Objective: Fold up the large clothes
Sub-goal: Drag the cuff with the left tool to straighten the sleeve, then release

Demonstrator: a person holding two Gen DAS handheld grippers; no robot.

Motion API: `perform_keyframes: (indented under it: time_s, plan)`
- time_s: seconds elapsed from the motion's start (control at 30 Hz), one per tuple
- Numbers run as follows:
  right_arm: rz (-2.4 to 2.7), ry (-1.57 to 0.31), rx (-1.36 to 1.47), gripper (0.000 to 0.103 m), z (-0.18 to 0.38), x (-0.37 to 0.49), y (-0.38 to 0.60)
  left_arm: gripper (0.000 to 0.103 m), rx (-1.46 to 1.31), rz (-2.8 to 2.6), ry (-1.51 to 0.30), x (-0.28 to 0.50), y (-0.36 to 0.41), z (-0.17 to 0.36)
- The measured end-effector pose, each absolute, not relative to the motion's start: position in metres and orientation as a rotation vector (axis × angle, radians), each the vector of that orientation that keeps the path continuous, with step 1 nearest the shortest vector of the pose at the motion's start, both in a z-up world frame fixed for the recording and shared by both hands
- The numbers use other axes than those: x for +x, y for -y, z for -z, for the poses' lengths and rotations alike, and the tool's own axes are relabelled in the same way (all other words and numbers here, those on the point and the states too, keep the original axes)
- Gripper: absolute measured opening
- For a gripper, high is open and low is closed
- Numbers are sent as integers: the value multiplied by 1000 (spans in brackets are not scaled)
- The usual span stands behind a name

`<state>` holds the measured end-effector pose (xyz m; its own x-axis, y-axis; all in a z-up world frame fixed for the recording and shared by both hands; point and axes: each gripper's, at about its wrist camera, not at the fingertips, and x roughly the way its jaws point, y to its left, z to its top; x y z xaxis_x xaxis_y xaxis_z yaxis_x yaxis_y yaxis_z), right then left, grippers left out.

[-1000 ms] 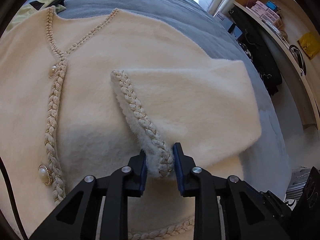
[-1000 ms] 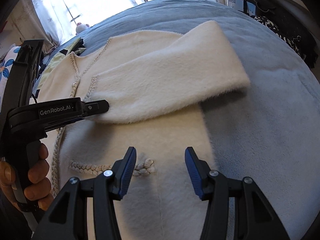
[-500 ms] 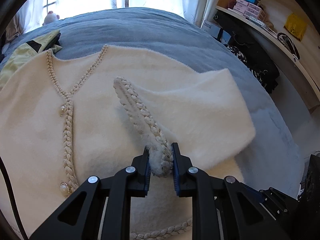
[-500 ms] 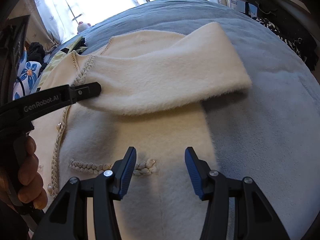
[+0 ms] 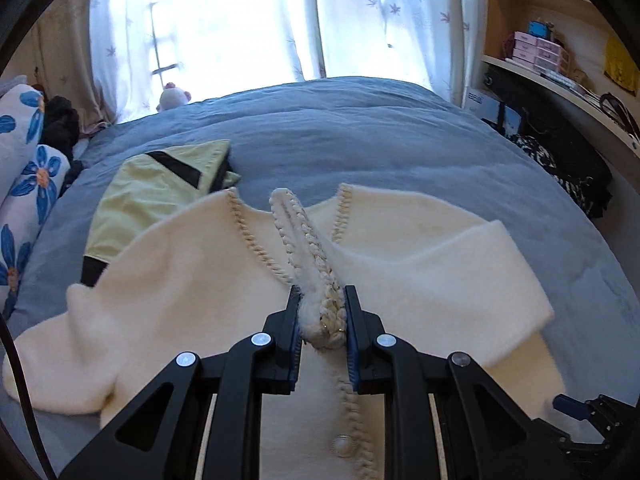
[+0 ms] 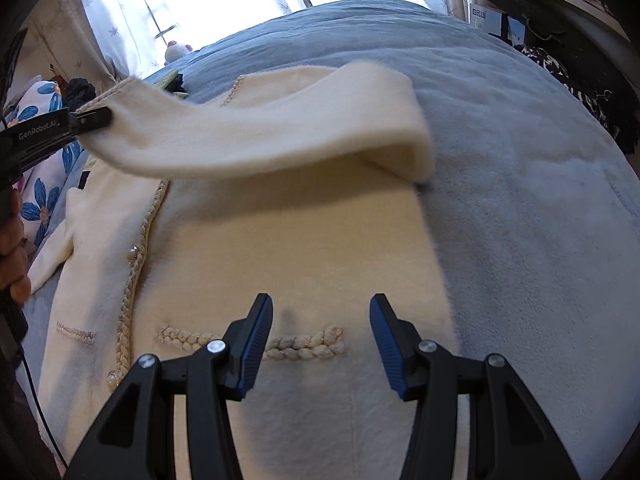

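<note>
- Cream cardigan (image 6: 304,240) lies spread out, front up, on the blue blanket (image 6: 520,160) of a bed.
- Its sleeve (image 6: 260,132) is lifted off the body and bends across it from the right side over to the left.
- The left gripper (image 5: 323,316) is pinched tight on the braided cuff (image 5: 320,304) at the sleeve's end (the fluffy trim fills the gap).
- The right gripper (image 6: 321,344) hangs over the near part, above a braided pocket trim (image 6: 304,344); its jaws stand apart with nothing between them.
- A yellow-green cloth (image 5: 152,196), maybe another garment, lies at the far left, partly under the cardigan.
</note>
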<state>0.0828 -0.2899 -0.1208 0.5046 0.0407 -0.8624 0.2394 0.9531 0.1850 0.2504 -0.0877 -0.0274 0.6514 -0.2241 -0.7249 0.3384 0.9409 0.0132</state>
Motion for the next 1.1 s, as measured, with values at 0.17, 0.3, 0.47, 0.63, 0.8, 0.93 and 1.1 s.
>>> perform_keyframes:
  time_s: [0.17,0.3,0.47,0.63,0.8,0.93,1.1]
  plan:
    - [119,-1050,271,51,120,87,285,17,125,217,-898,278,33,65]
    - [108,-1088,297,51,122,91,289,23,85,186,-1069,292,8,124]
    - [96,-1085,320,51,106,94,302,54,-96,218,-1123,295,-16,139]
    - [69,-1053,372,66,85,115,328,61,-165,248,-1119,305,-25,131]
    - [79,-1047,413,66,92,174,364,61,-133,290,-1169,325,-11,140]
    - [105,-1087,451,66,119,229,393,40,-101,313,-1172,337,7,142]
    - [144,-1115,569,66,151,275,422,15,-52,278,-1136,345,16,134]
